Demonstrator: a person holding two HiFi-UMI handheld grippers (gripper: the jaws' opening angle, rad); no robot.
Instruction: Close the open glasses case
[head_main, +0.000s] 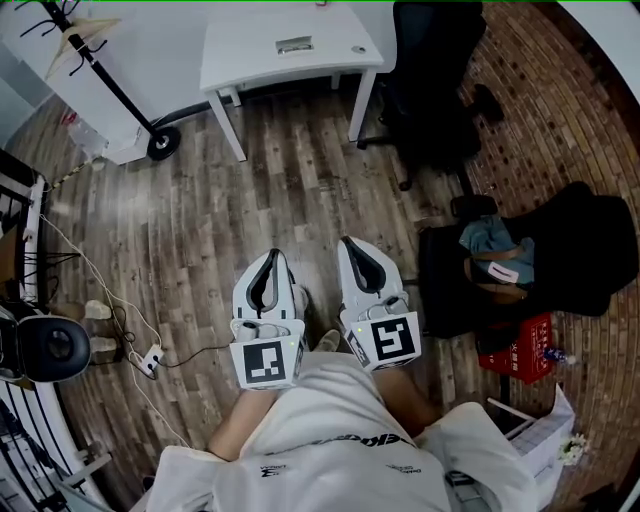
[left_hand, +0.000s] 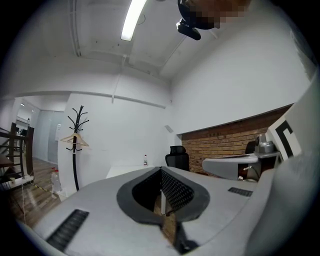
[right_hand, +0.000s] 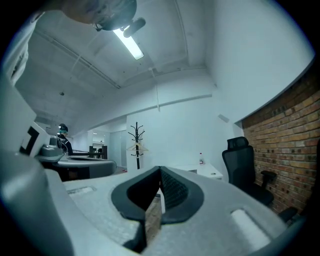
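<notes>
Both grippers are held side by side, close to the person's body and above the wooden floor. My left gripper (head_main: 270, 262) points level with its jaws together and nothing between them; its own view shows the tips (left_hand: 161, 172) meeting. Just to its right, my right gripper (head_main: 357, 250) is likewise shut and empty (right_hand: 160, 172). A white table (head_main: 250, 60) stands far ahead. A small grey flat object (head_main: 294, 45) lies on it, too small to tell whether it is the glasses case.
A black coat stand (head_main: 110, 85) stands at the far left and a black office chair (head_main: 430, 90) right of the table. At the right lie a black bag (head_main: 560, 260) with clothes and a red box (head_main: 520, 350). Cables and a power strip (head_main: 148, 360) lie at the left.
</notes>
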